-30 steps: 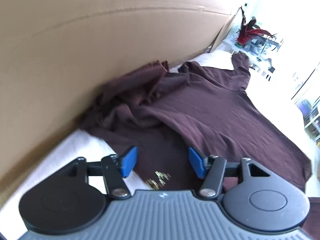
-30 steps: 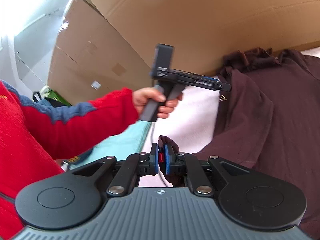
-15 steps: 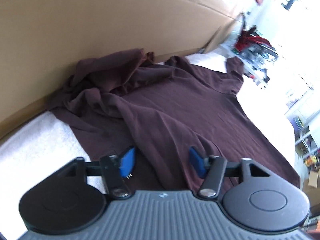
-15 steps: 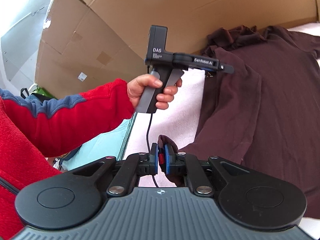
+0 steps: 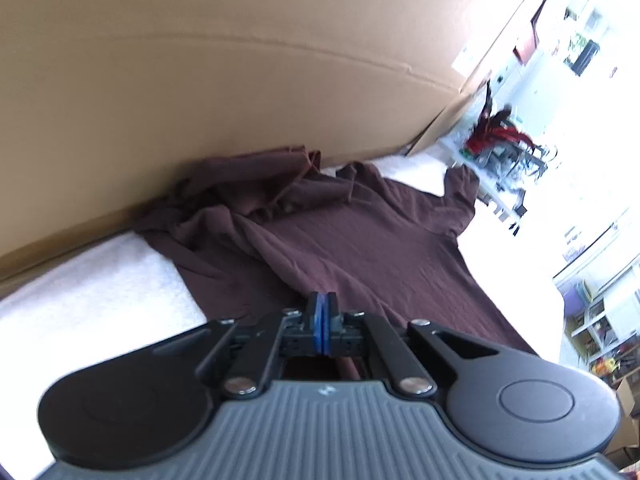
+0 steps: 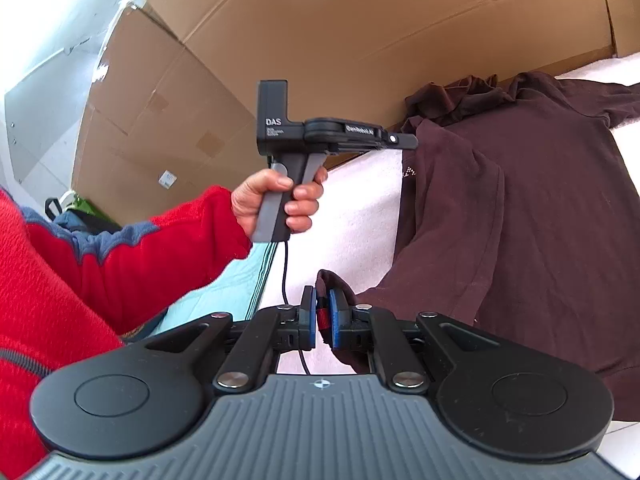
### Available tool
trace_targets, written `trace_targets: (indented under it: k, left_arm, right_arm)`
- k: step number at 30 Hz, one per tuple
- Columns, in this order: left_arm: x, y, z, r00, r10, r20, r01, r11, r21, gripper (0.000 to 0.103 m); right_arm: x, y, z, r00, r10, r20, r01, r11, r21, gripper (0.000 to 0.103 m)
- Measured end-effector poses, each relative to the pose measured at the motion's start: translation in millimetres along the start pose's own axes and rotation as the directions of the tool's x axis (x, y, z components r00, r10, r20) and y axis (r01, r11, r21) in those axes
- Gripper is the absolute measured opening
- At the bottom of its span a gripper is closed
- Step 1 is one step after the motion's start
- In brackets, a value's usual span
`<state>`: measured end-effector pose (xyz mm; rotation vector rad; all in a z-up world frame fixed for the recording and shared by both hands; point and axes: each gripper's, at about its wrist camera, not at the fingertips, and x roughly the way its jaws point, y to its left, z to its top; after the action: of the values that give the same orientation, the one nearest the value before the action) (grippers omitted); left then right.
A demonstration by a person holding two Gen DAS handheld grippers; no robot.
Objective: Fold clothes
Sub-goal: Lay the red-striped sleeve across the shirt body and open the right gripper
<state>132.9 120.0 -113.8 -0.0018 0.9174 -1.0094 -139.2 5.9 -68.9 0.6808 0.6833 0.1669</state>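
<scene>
Lower centre, the left gripper is fully closed over the brown shirt; the right gripper pinches its hem.

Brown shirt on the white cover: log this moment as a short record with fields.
garment: dark brown short-sleeved shirt, spread out, one sleeve bunched against the cardboard wall
surface: white fleecy cover
left gripper: shut; fabric between the pads not visible
right gripper: shut on a shirt corner
folds done: none visible
</scene>
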Motion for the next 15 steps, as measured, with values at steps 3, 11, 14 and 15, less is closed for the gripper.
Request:
trace_targets:
  k: [3, 11, 14, 15]
  left_arm:
    - [7.9, 5.4, -6.3, 0.999, 0.011, -0.052, -0.011, 1.000, -0.013, 0.000]
    - [17.4, 14.7, -21.3, 0.995, -0.005, -0.095, -0.002, 0.998, -0.066, 0.030]
    - [26.3, 7.2, -23.0, 0.992, -0.012, -0.129, 0.007, 0.999, -0.039, 0.030]
    - [28.9, 5.5, -24.0, 0.991, -0.011, -0.134, 0.006, 0.999, -0.032, 0.030]
  right_arm:
    - [0.3, -3.5, -1.4, 1.000, -0.017, -0.015, 0.017, 1.000, 0.008, 0.008]
    - [4.1, -6.4, -3.6, 0.999, -0.035, -0.010, 0.036, 0.999, 0.021, 0.008]
    - [6.8, -5.7, -5.6, 0.999, -0.038, -0.017, 0.039, 0.999, 0.017, 0.008]
    - [7.4, -5.4, -6.2, 0.999, -0.038, -0.018, 0.039, 0.999, 0.016, 0.008]
